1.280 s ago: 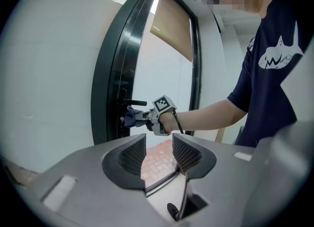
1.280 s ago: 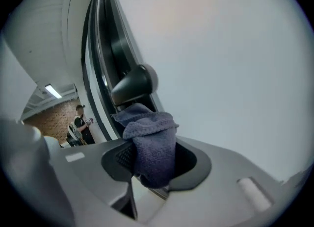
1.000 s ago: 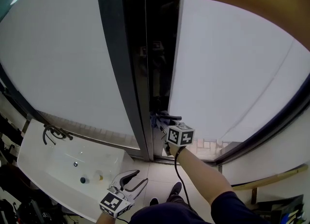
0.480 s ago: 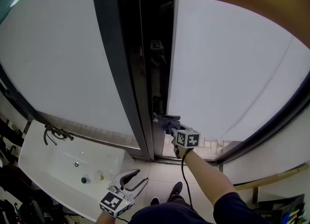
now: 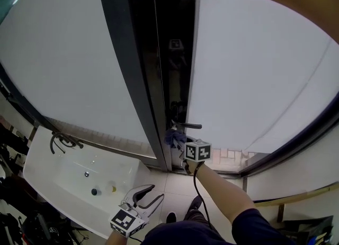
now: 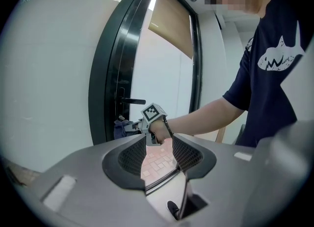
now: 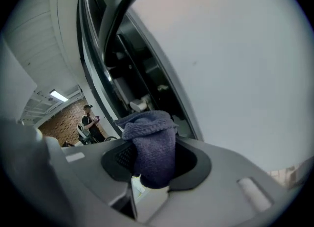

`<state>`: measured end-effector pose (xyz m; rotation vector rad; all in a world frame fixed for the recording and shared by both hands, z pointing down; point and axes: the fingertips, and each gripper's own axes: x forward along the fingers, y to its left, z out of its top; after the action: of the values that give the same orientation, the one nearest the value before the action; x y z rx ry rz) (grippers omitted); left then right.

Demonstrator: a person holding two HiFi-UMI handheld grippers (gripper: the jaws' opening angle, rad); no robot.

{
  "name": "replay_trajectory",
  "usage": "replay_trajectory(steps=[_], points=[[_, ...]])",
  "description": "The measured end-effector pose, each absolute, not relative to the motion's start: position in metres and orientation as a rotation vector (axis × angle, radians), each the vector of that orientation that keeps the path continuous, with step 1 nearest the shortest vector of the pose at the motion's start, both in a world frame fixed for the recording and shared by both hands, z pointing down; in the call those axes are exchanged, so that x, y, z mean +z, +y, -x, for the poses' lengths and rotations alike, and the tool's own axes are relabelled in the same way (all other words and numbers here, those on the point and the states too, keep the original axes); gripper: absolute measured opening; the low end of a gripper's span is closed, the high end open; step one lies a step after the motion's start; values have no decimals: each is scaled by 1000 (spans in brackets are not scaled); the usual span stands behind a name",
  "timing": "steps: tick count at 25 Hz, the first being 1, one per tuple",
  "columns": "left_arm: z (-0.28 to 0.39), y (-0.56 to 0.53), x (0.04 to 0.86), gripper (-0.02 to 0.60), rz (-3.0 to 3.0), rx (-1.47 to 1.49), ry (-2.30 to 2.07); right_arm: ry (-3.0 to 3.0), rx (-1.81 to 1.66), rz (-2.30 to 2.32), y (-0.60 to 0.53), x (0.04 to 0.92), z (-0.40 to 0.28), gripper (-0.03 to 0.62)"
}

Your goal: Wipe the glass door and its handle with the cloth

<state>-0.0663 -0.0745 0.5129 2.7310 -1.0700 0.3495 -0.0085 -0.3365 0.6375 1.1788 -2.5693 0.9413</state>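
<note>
The frosted glass door stands in a dark frame, its black lever handle jutting out at the door's edge. My right gripper is shut on a purple-blue cloth, bunched just below the handle against the frame's edge. In the right gripper view the cloth fills the jaws of the right gripper, with the handle overhead. The left gripper hangs low near my body, open and empty. From the left gripper I see the cloth under the handle.
A white basin with a dark tap stands at the lower left. A tan blind covers the glass's upper right. Tiled floor lies below the door. A person stands far off by a brick wall.
The right gripper has sunk with the cloth, from the level of the handle to just beneath it. The left gripper has stayed put.
</note>
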Motion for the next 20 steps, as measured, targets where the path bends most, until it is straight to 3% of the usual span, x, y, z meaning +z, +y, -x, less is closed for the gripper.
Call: replay_trajectory(steps=[10, 20], points=[[80, -78, 525, 163, -2670, 366, -1120, -2554, 961, -1215, -363, 636, 17, 147], [68, -84, 515, 163, -2710, 346, -1089, -2379, 1067, -1210, -361, 691, 3, 147]])
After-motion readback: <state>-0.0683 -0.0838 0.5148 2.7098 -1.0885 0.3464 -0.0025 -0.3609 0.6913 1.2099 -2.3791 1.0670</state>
